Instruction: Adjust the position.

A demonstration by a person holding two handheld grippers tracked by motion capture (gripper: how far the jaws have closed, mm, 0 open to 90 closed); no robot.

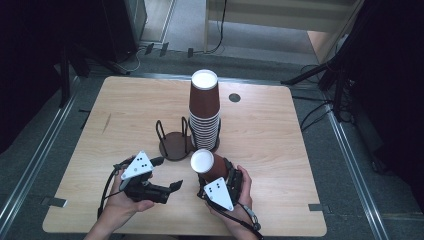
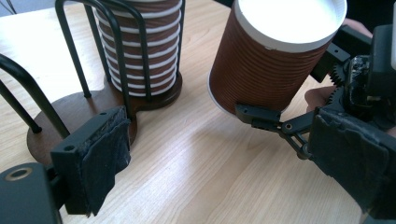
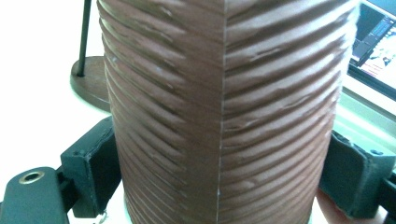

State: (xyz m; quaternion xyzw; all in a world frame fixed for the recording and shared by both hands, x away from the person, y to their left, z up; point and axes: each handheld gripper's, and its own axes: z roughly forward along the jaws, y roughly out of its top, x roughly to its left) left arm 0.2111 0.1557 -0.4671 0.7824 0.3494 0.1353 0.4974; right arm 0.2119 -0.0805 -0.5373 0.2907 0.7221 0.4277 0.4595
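At a pale wooden bench (image 1: 260, 130), a person works two hand-held tools over a stack of paper cups. The right tongs (image 1: 212, 172) are clamped on a single brown ribbed paper cup with a white bottom (image 1: 209, 165), held upside down and tilted, clear of the bench, just in front of the holder; the right gripper view shows black pads (image 3: 95, 163) pressing the ribbed wall from both sides. The left tongs (image 1: 167, 174) stand apart with nothing between them, hovering low over the bench beside the lifted cup; the left gripper view shows bare wood between the padded jaws and the held cup (image 2: 275, 51) a little beyond them. Behind stands a dark wooden two-bay cup holder with black wire loops (image 1: 172, 142): its right bay carries a tall stack of inverted brown ribbed cups with white rims (image 1: 204, 112), its left bay is bare. Judging by the scene, one cup has been separated from the stack and is in hand, and the work appears to be at an early stage: the empty bay has received nothing, and the tall stack remains to be dealt with. Setting the held cup down, likely in the vacant bay, looks like the step now in hand, though where it is bound cannot be told for certain.
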